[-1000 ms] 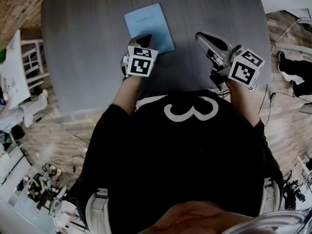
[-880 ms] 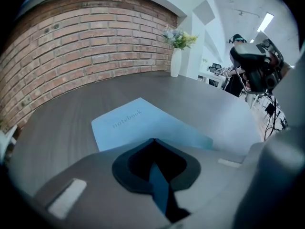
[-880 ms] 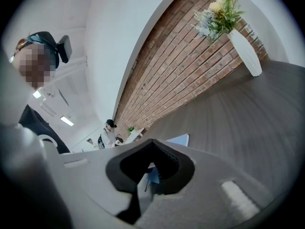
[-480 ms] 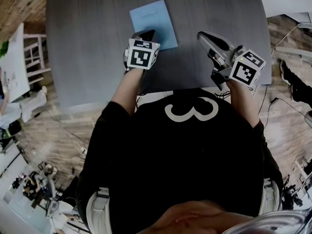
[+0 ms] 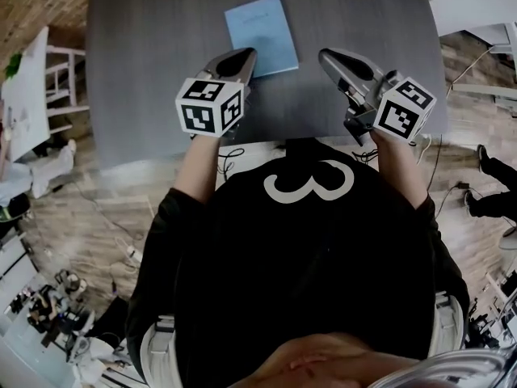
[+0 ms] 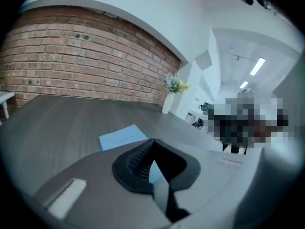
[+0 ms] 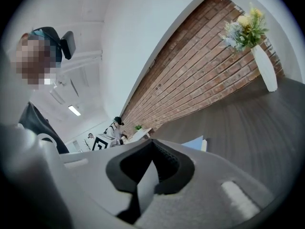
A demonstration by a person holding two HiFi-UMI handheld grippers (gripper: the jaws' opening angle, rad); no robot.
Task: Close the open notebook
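A light blue notebook lies shut and flat on the grey table, toward the far middle. My left gripper hovers just short of the notebook's near edge, shut with nothing in it. In the left gripper view the notebook shows just beyond the closed tips of the left gripper. My right gripper is to the right of the notebook, apart from it, also shut and holding nothing. The right gripper view catches a corner of the notebook behind the right gripper.
A white vase of flowers stands at the table's far end by the brick wall; the right gripper view shows this vase too. White furniture stands left of the table. People are in the room beyond.
My left gripper has drawn back off the notebook toward the table's near edge and risen. The right gripper has barely moved. The notebook lies still.
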